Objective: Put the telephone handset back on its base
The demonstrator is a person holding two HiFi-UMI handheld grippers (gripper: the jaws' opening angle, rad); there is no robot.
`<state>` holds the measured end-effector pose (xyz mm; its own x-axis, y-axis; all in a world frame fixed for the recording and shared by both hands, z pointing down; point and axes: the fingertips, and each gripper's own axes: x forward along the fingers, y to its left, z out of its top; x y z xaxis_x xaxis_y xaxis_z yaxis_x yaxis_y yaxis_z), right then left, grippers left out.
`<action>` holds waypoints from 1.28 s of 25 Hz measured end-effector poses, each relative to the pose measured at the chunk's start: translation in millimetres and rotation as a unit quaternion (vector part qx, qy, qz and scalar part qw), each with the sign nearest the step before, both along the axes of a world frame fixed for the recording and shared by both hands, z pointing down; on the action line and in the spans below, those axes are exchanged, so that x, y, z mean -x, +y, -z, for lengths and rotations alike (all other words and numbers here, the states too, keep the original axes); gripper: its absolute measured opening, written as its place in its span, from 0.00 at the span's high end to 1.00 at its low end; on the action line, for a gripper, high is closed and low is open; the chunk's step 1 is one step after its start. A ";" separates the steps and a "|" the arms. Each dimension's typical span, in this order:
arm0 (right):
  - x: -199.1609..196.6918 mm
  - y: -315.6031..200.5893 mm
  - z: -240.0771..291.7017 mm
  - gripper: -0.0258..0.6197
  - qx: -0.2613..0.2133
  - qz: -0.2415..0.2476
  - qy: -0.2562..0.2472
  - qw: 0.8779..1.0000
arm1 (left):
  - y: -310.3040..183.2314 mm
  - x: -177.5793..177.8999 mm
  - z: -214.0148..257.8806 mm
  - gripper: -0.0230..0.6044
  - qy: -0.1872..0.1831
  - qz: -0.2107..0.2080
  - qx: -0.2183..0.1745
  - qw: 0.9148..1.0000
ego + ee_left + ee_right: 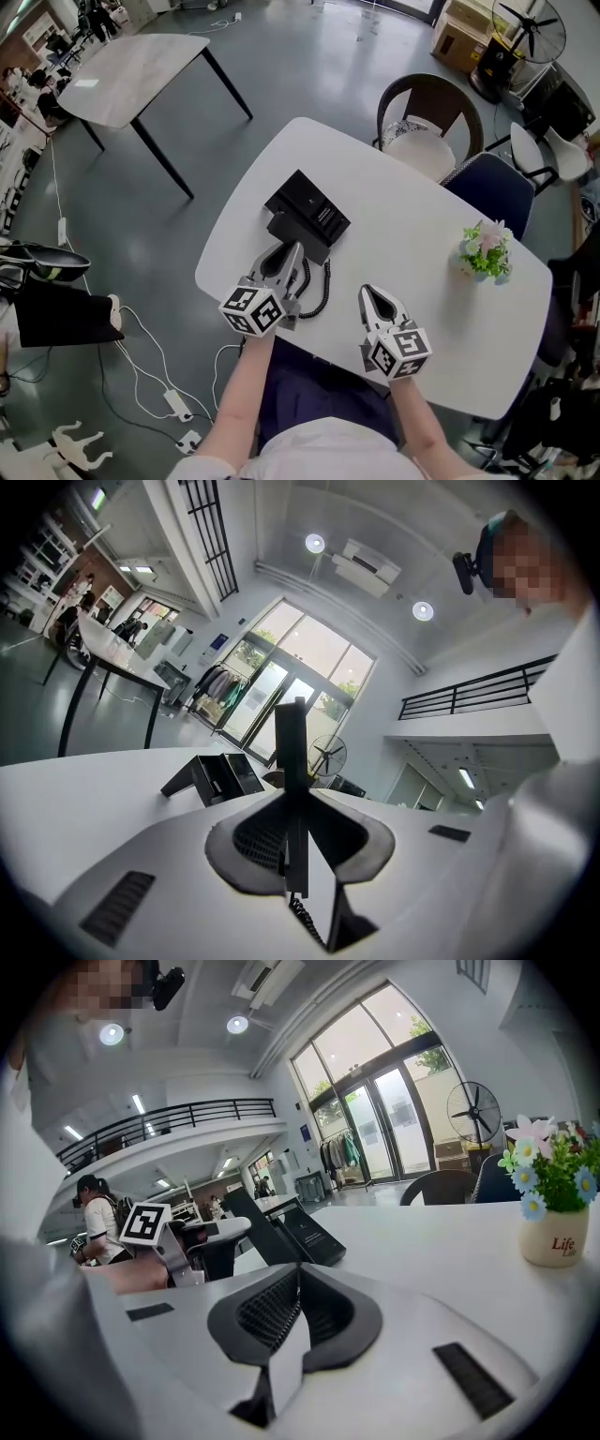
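Observation:
The black telephone base [309, 208] lies on the white table [441, 309], toward its far left side. My left gripper [292, 253] is shut on the black handset [296, 233], which sits just in front of the base's near edge. In the left gripper view the handset [293, 761] stands edge-on between the jaws, with the base [214, 778] beyond it to the left. The coiled cord [323, 286] trails from the handset across the table. My right gripper [371, 294] rests on the table to the right, shut and empty. From the right gripper view [286, 1312] the base [307, 1234] lies ahead on the left.
A small pot of flowers [486, 251] stands at the table's right side, also in the right gripper view [553, 1208]. Chairs [427, 122] stand at the far edge. Another table [131, 75] is at the upper left, and cables [173, 398] lie on the floor.

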<state>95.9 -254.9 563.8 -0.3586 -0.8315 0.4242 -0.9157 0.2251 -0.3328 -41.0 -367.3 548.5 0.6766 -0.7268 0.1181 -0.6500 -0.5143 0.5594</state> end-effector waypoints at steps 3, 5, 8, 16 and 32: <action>1.3 -1.6 -3.8 0.91 0.007 0.001 0.002 1.000 | -10.1 1.1 -4.5 0.84 0.008 0.003 0.007 1.000; 1.4 -1.4 -6.9 0.91 0.012 0.002 0.004 1.000 | -13.8 0.7 -8.2 0.84 0.015 0.003 0.013 1.000; 1.3 -2.1 -11.6 0.91 0.018 0.004 0.005 1.000 | -18.0 -0.1 -14.9 0.84 0.027 0.001 0.024 0.999; 4.0 -8.7 -14.8 0.91 0.026 0.007 0.006 1.000 | -33.4 0.3 -31.5 0.84 0.042 -0.014 0.081 0.996; 3.3 -16.0 -19.3 0.91 0.032 0.008 0.003 0.999 | -44.9 -4.2 -49.1 0.84 0.044 -0.040 0.166 0.984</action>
